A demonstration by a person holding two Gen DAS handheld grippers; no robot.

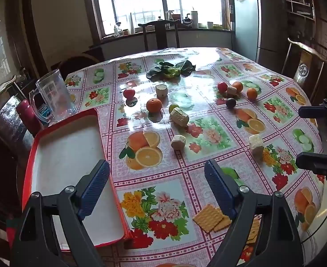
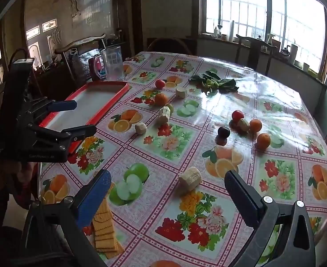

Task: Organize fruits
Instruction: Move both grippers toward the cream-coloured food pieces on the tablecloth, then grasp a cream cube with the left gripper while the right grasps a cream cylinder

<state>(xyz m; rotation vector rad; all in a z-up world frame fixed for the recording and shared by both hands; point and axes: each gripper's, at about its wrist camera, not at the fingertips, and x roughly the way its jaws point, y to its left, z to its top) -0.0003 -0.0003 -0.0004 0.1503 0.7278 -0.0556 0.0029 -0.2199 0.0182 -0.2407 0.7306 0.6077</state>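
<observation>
A red-rimmed white tray [image 1: 70, 146] lies at the table's left edge; it also shows in the right wrist view [image 2: 119, 86]. Loose fruit lies on the flowered tablecloth: a tomato [image 1: 129, 93], an orange [image 1: 154, 105], a lime [image 1: 173, 107], and farther right a second tomato [image 1: 222, 86], two oranges [image 1: 252, 93] and a dark plum [image 1: 230, 102]. My left gripper [image 1: 156, 182] is open and empty, over the tray's near right rim. My right gripper [image 2: 165, 189] is open and empty near the table's front edge, just short of a pale root chunk [image 2: 190, 179].
Several pale cut root chunks [image 1: 179, 116] lie among the fruit. Leafy greens [image 1: 170, 70] lie at the back. Crackers [image 1: 210, 218] lie at the front edge. A clear jug [image 1: 54, 95] and a red bottle [image 1: 27, 115] stand behind the tray. Chairs surround the table.
</observation>
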